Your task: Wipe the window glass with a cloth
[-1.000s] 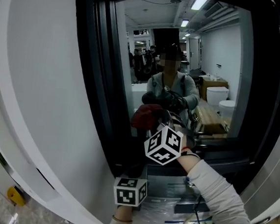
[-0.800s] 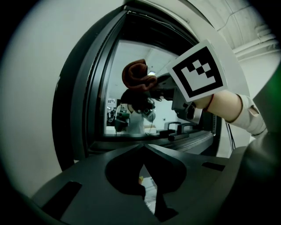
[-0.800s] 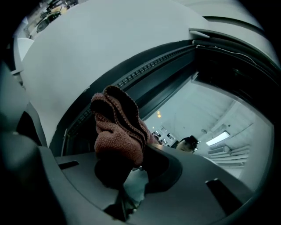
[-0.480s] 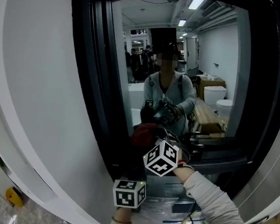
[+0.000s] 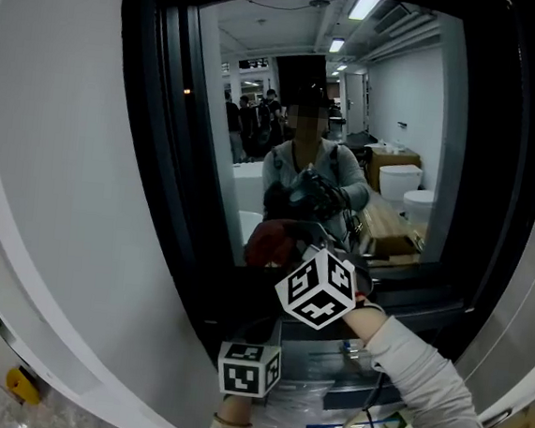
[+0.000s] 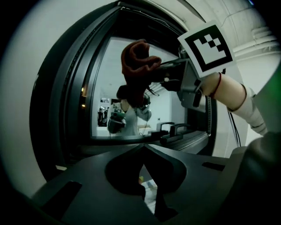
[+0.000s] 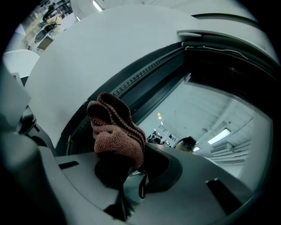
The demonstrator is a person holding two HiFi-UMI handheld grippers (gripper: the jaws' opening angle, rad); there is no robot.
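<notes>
Cloth (image 6: 138, 61), reddish-brown and bunched, sits above and ahead of the left gripper (image 6: 144, 149), up at the window glass (image 5: 370, 124). Left gripper: jaws closed tip to tip, nothing between them, held low beneath the dark window frame (image 5: 170, 199). Likely parked out of the wiping path, since one tool does the job. Right gripper (image 7: 127, 165): jaws clamped on the cloth's lower end, wad bulging out past its tips, probably so fabric and not plastic meets the pane. It is raised and pointed at the lower part of the glass, just right of the frame's upright. Whether the cloth presses on the glass or sits just off it, can't tell. Person's reflection shows in the pane beyond the wad.
</notes>
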